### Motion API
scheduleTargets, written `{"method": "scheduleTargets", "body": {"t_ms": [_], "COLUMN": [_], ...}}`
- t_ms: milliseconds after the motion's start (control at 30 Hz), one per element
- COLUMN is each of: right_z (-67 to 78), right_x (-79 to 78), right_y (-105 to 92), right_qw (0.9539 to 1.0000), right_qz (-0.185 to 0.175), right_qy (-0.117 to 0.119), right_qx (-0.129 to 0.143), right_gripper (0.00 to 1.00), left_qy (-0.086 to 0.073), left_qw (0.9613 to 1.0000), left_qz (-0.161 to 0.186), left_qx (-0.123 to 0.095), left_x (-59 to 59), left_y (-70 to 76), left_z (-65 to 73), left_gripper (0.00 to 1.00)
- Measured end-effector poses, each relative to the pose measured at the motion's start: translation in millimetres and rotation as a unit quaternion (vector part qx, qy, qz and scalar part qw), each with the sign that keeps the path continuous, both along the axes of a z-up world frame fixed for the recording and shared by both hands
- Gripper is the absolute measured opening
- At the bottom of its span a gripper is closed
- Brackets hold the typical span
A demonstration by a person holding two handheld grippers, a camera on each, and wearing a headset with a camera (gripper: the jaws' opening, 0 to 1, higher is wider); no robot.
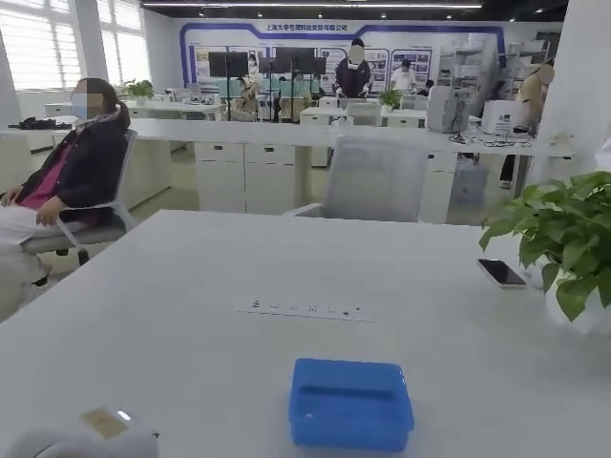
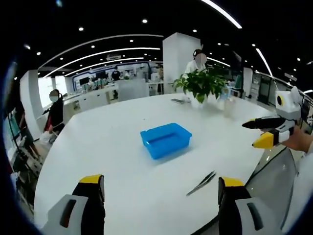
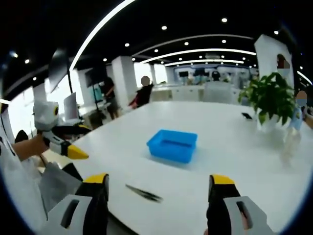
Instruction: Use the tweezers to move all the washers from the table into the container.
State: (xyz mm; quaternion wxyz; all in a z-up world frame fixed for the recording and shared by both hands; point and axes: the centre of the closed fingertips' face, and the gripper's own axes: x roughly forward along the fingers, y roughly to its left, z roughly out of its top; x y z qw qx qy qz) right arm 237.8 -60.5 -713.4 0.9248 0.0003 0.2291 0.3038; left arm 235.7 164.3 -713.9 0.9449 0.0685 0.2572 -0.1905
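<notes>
Left gripper view: the tweezers (image 2: 201, 183) lie untouched on the white counter (image 2: 98, 147), between the blue container (image 2: 165, 140) and the counter's near edge (close to the edge). The left gripper (image 2: 160, 180) and right gripper (image 3: 160, 178) both hang short of the container, fingers spread wide and holding nothing.

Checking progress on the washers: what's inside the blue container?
In the head view the blue container shows bare blue floor with nothing on it. Its near wall hides the closest strip of floor.

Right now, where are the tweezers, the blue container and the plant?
tweezers (image 2: 201, 183), left gripper view, mid-length.
blue container (image 1: 348, 431), head view, front wall.
plant (image 3: 270, 95), right gripper view, leaves.
</notes>
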Motion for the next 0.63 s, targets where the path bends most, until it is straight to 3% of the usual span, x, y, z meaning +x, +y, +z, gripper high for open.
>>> {"method": "scheduleTargets", "body": {"t_ms": [67,200,400,633], "right_z": [0.9,4.0,3.7,0.9], "right_x": [1.5,4.4,4.6,5.3], "right_y": [-2.4,-6.8,-11.5,-19.1], "right_qw": [0.9999,0.9996,0.9992,0.9985], "right_qz": [-0.009,-0.024,-0.036,-0.053], "right_qy": [-0.006,-0.017,-0.016,-0.013], "right_qx": [-0.002,0.001,0.004,0.001], "right_gripper": [0.85,0.93,0.95,0.97], "left_qy": [-0.004,-0.028,-0.058,-0.062], "left_qw": [0.9999,0.9987,0.9948,0.9933], "left_qz": [0.014,0.043,0.075,0.084], "left_qx": [-0.003,-0.006,-0.037,-0.051], "left_x": [-2.9,-4.5,-1.6,-1.5], "left_y": [4.0,11.9,19.7,21.0], "left_z": [-0.7,6.6,20.9,23.8], "left_gripper": [0.99,0.99,0.99,0.99]}}
